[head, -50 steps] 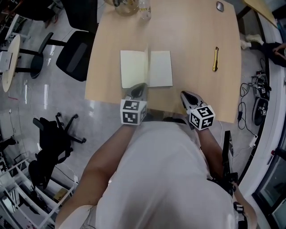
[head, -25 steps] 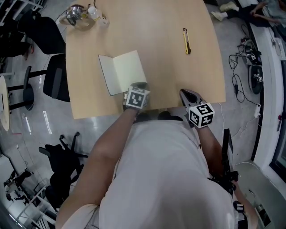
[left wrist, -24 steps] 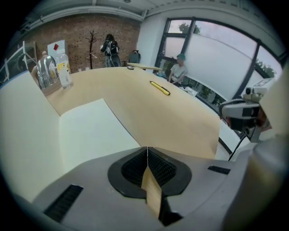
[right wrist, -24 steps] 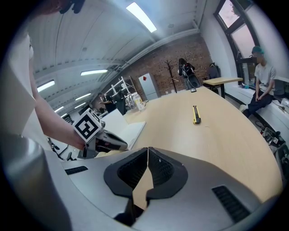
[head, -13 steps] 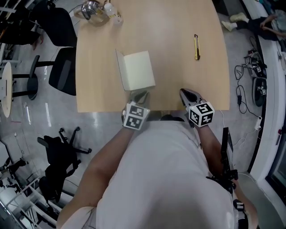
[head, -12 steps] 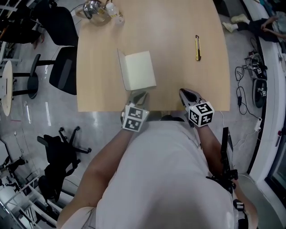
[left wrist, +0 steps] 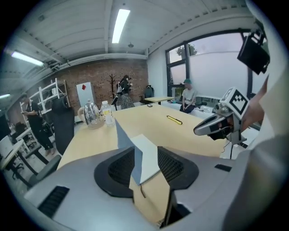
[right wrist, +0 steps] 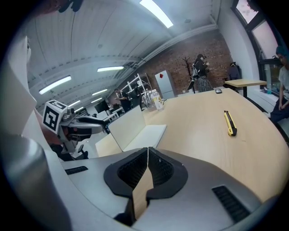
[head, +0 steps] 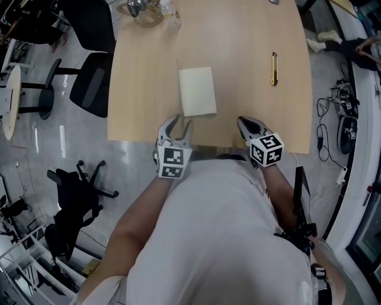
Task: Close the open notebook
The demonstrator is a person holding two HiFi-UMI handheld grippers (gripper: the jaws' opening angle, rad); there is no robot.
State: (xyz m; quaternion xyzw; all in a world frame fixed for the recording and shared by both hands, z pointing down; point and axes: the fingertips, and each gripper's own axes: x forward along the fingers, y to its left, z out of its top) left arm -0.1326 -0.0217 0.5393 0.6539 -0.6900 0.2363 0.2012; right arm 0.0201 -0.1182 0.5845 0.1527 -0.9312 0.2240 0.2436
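The cream notebook [head: 197,91] lies near the front of the wooden table [head: 250,36]. Its left cover [right wrist: 125,127] stands nearly upright over the right page [right wrist: 150,134], so the book is half folded. My left gripper [head: 178,124] hangs just short of the book's near edge with its jaws opening; nothing is pressed between them. In the left gripper view the notebook [left wrist: 146,155] shows beyond the gap of the left gripper [left wrist: 145,168]. My right gripper [head: 250,126] is shut on nothing at the table's front edge, right of the book, and the right gripper [right wrist: 147,155] shows jaws touching.
A yellow utility knife [head: 274,68] lies on the table at the right. A glass kettle [head: 140,7] and a bottle stand at the far left corner. Black office chairs [head: 95,83] stand left of the table. The table's front edge runs just under both grippers.
The left gripper swung the left cover up and over to the right, then let go, drew back toward the front edge and opened. The right gripper shifted only slightly.
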